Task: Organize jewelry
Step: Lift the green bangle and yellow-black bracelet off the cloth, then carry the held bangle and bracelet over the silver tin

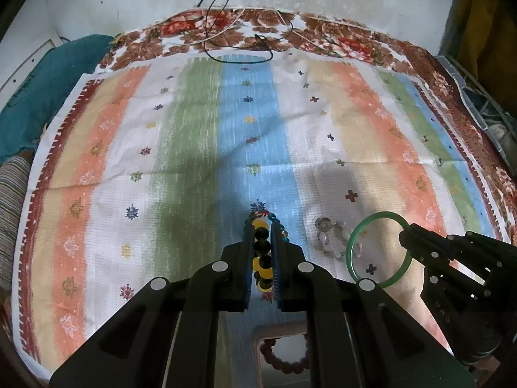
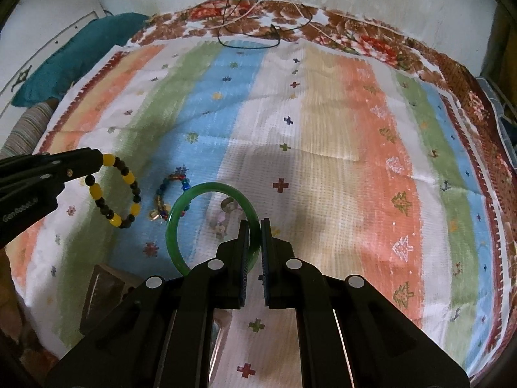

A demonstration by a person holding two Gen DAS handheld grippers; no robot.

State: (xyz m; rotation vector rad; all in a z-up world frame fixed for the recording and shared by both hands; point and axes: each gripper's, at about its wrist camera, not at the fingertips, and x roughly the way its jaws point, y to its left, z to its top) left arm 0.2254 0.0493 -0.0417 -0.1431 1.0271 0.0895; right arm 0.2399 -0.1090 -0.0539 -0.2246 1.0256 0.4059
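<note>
My left gripper (image 1: pixel 261 226) is shut on a yellow-and-black bead bracelet (image 1: pixel 262 258) and holds it above the striped cloth; the bracelet hangs from it in the right wrist view (image 2: pixel 118 190). My right gripper (image 2: pixel 255 226) is shut on a green bangle (image 2: pixel 206 223), also lifted; the bangle shows in the left wrist view (image 1: pixel 378 249). A multicoloured bead bracelet (image 2: pixel 169 199) and a clear crystal bracelet (image 2: pixel 226 216) lie on the cloth between the grippers. A box (image 1: pixel 258 352) below the left gripper holds a dark red bead bracelet (image 1: pixel 284 355).
The striped cloth (image 1: pixel 194 129) covers a floral bedspread (image 1: pixel 258 22). Black and white cords (image 1: pixel 239 45) lie at the far edge. A teal cushion (image 1: pixel 48 90) sits far left. A wall stands behind.
</note>
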